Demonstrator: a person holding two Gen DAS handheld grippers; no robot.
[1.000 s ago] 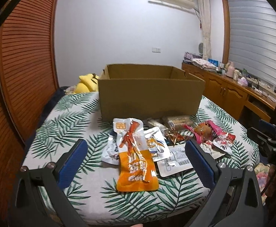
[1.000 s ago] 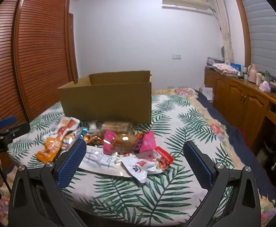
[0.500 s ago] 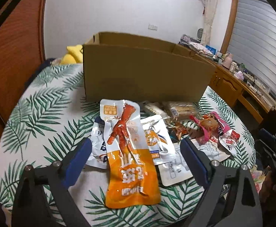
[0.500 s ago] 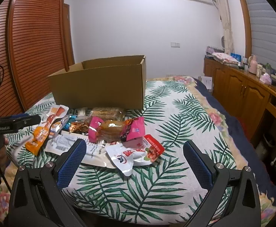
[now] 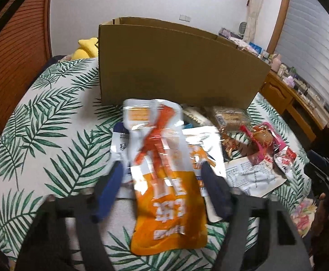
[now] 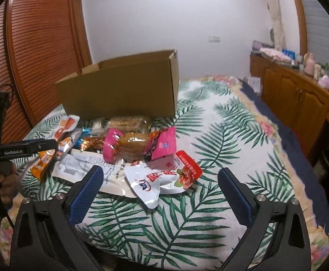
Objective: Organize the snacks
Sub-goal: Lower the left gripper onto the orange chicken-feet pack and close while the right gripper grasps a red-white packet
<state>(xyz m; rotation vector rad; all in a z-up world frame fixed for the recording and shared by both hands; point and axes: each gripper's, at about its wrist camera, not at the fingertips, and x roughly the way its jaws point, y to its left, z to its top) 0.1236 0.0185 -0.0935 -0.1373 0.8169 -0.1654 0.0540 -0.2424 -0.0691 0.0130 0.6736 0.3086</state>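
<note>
Orange snack pouch (image 5: 166,180) now lies between the closing left hand-held gripper (image 5: 162,180), box (image 5: 178,67) at twelve o'clock; right hand-held gripper (image 6: 162,192) gapes empty.

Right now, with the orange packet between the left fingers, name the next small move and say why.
Probably finish closing the left gripper on the orange packet: its jaws are closing with the packet between them, pads apparently not yet pressing. The open cardboard box stands just behind.

Bare leaf-print cloth (image 6: 220,135) is lying open right of the snack pile (image 6: 128,144) — the cardboard box (image 6: 123,90) is walling off the far side
</note>
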